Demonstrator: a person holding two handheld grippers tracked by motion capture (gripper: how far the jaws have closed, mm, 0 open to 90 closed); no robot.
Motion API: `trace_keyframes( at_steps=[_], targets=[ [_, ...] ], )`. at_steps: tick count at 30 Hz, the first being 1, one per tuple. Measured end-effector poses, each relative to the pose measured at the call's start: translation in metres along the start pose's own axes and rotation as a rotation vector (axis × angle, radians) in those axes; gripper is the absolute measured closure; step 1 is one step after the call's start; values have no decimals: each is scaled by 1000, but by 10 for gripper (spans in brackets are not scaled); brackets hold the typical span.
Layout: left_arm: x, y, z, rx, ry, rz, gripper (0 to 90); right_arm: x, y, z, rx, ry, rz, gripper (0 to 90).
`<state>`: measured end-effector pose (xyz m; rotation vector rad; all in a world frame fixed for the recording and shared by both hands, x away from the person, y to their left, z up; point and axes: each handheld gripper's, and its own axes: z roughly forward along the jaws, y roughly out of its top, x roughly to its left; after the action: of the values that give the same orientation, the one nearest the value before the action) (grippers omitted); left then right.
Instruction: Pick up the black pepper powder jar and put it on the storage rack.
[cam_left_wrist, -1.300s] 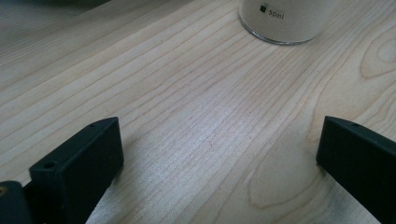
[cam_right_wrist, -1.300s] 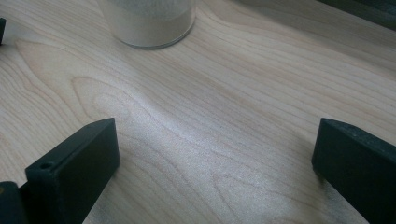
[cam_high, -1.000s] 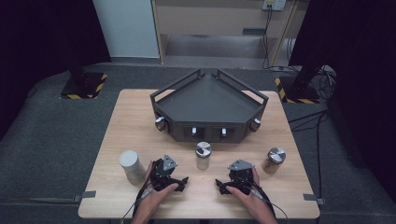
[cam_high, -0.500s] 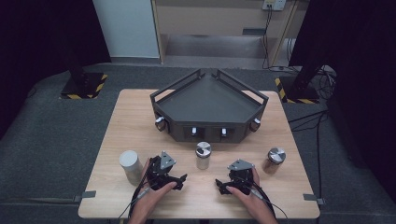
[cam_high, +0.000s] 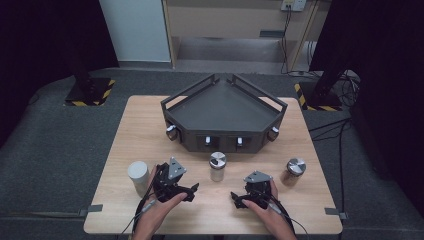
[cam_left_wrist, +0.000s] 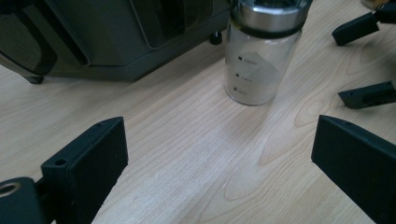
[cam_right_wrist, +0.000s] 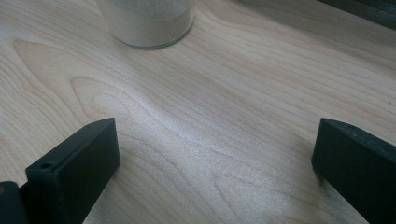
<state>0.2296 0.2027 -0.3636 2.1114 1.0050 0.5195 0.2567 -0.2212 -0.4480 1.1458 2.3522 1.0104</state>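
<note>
1. The left gripper (cam_high: 192, 190) sat low over the wooden table (cam_high: 130, 125), jaws spread wide with only bare wood between them.
2. The right gripper (cam_high: 235, 199) faced it across the gap, jaws equally wide and holding nothing.
3. Just beyond both sets of jaw tips stood the glass shaker jar (cam_left_wrist: 261, 56), upright, steel-capped and partly filled with pale powder; in the left gripper view it stood ahead and right of centre, in the right gripper view (cam_right_wrist: 147, 21) ahead and left.
4. Judgement call: the reach was on this jar. To do it well, the gripper should swing until the jar sits centred between the jaws, stay level, and close on the glass body below the cap.
5. Farther out, a grey-lidded canister (cam_high: 138, 176) stood outside the left jaws and another steel-capped jar (cam_high: 294, 170) outside the right.
6. Beyond them all sat the black angular tray (cam_high: 222, 107).
</note>
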Motion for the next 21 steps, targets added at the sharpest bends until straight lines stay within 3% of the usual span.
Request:
trace_keyframes(
  at_steps=[21],
  targets=[
    [9,13,-41,-47,51,13,23,2,0,0,0,-7,9,10]
  ],
)
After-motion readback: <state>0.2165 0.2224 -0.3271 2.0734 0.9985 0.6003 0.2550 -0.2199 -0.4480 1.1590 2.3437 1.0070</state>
